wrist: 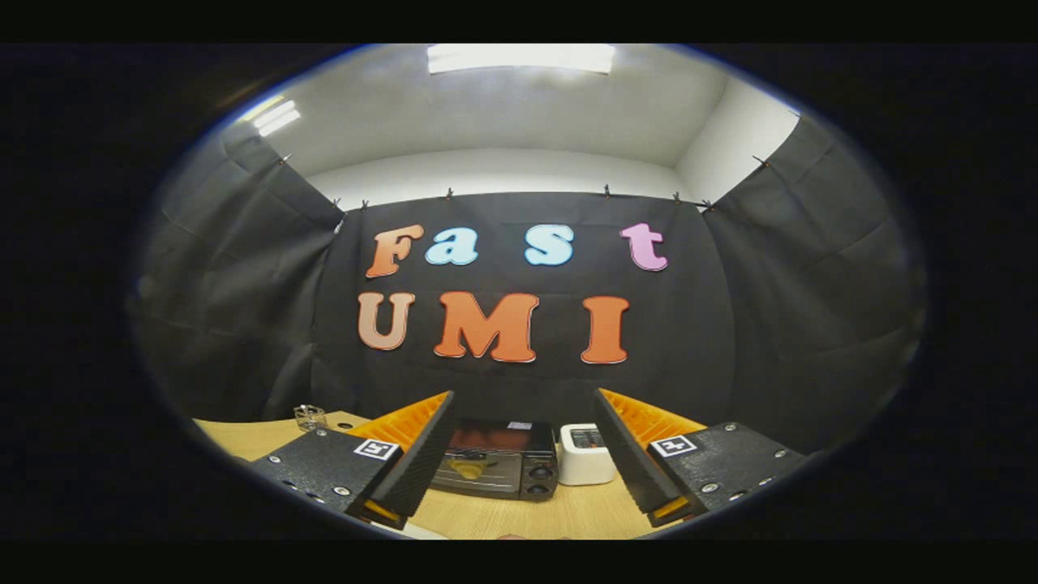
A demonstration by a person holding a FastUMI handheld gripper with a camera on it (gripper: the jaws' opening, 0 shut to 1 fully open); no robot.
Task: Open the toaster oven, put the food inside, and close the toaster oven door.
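The tongs [523, 454] are spread wide and grasp nothing. The small black metal toaster oven with a glass door and two round knobs [496, 469] stands on the pale wooden bench [559, 515], beyond and between the fingers. Its door looks closed, with something yellowish dimly behind the glass. A white boxy appliance [585, 454] is just beside the oven's knob side, and a small clear glass container [309, 417] is well off its other side. Whether the food went in already or the door awaits opening, I cannot tell. Any approach should stay centred on the oven's door, clear of the white appliance.
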